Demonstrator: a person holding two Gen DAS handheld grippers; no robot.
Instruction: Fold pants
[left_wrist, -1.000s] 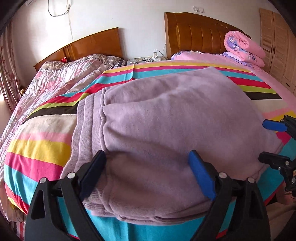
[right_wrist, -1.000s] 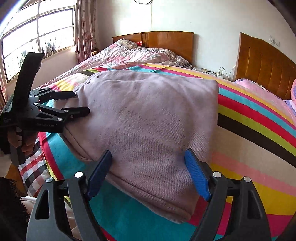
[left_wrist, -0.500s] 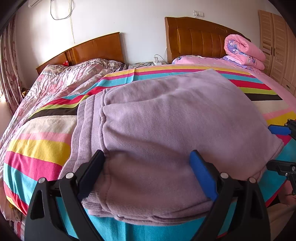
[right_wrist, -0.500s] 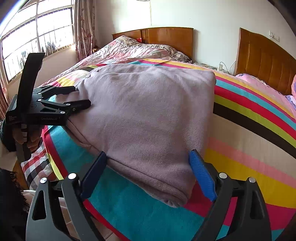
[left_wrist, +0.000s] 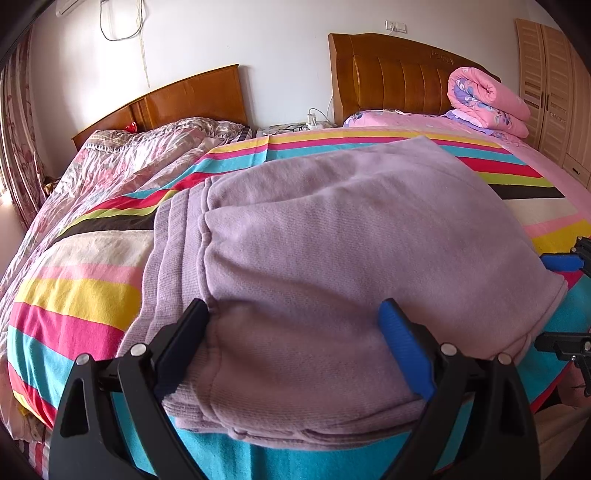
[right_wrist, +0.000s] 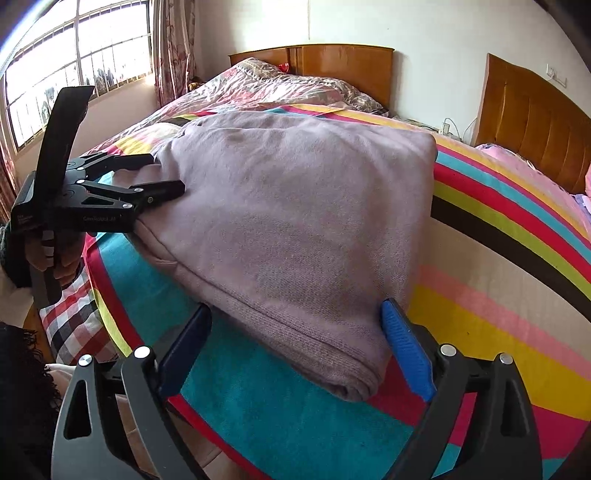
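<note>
Both grippers angled downward, jaws wide.
Left gripper stands spread; right gripper jaws have just been opening, nothing clamped.

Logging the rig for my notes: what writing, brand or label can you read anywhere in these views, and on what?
"GenRobot.AI": pale print on the side of the left hand-held gripper, right wrist view; small, so the reading is tentative.
A second pale print on that gripper's rear block: too small to read.
A carved mark on the right headboard: unreadable.
Pants, blanket: no writing.
</note>
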